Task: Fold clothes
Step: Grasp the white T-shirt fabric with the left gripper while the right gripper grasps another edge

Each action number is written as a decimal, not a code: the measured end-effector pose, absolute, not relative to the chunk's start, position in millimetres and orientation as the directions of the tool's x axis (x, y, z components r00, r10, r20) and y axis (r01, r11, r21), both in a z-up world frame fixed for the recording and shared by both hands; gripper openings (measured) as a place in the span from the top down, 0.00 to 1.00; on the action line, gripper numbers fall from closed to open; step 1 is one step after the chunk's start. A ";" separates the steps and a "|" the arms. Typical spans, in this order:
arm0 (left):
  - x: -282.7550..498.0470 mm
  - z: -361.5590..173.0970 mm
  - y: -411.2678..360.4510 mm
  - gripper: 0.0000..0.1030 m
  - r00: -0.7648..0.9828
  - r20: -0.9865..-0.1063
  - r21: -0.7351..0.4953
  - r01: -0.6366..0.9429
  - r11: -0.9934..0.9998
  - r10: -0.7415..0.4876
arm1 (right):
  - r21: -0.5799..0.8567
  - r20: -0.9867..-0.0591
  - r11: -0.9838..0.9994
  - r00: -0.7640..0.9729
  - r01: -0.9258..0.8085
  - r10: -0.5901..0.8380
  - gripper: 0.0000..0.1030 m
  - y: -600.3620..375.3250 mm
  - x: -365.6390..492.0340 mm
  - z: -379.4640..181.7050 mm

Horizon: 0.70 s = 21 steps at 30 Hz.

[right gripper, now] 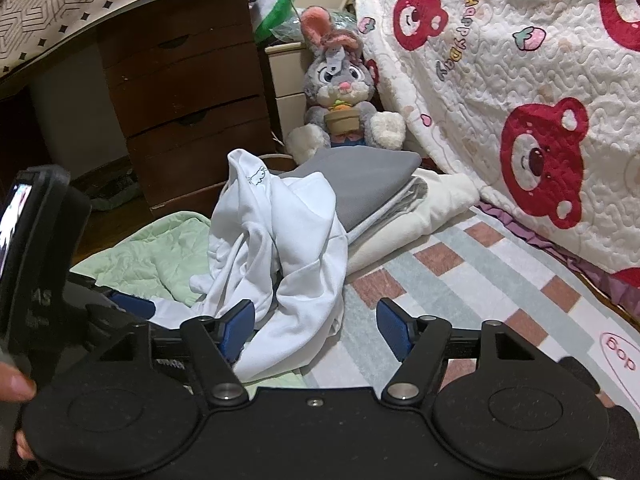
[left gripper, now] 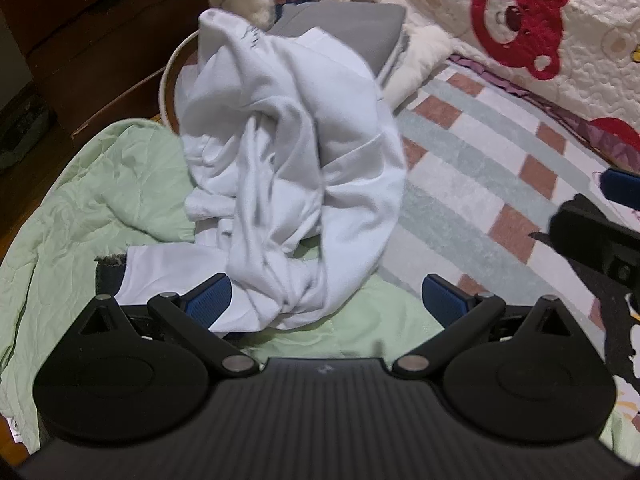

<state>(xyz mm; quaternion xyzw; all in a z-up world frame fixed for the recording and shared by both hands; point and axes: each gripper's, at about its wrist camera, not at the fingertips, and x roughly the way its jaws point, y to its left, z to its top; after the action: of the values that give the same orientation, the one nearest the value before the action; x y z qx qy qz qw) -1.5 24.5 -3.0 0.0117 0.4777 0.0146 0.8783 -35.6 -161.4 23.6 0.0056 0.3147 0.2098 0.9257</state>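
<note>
A crumpled white garment point(left gripper: 288, 160) is heaped up on the bed, where a green blanket point(left gripper: 100, 200) meets a checked sheet point(left gripper: 480, 184). In the left wrist view it is blurred. My left gripper point(left gripper: 326, 300) is open just in front of it, and the garment's lower folds hang between the blue pads point(left gripper: 208, 300) without being clamped. In the right wrist view the garment point(right gripper: 280, 240) has a small print near its top. My right gripper point(right gripper: 316, 328) is open too, with the cloth's lower edge lying against its left pad point(right gripper: 240, 326). The left gripper point(right gripper: 132, 304) shows partly at the left.
Behind the garment lies a stack of folded grey and cream cloth point(right gripper: 360, 184). A plush rabbit point(right gripper: 340, 96) sits beyond it. A brown chest of drawers point(right gripper: 180, 100) stands at the back left, and a bear-print quilt point(right gripper: 520, 100) is piled on the right. A person's fingers point(right gripper: 16, 388) hold the left device.
</note>
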 end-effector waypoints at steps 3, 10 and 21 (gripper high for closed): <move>3.5 -10.6 47.2 0.00 0.566 -0.820 0.054 -0.062 0.997 0.080 | 0.130 -0.584 0.898 0.699 -0.419 0.411 0.29 -162.2 -27.7 7.4; 21.2 -25.7 100.6 0.00 0.606 -0.781 0.064 -0.164 0.984 0.152 | 0.098 -0.615 0.872 0.660 -0.479 0.431 0.24 -164.6 -6.9 -19.2; 88.0 -55.4 112.1 0.35 0.520 -0.854 -0.088 -0.186 0.979 0.022 | 0.232 -0.649 0.837 0.562 -0.495 0.513 0.18 -150.7 49.6 -58.9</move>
<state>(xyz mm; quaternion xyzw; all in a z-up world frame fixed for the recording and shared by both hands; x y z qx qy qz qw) 88.0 112.1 -55.4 -0.0843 0.4861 0.0600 0.8678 49.6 -150.7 -58.9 0.0116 0.3712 0.2853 0.8836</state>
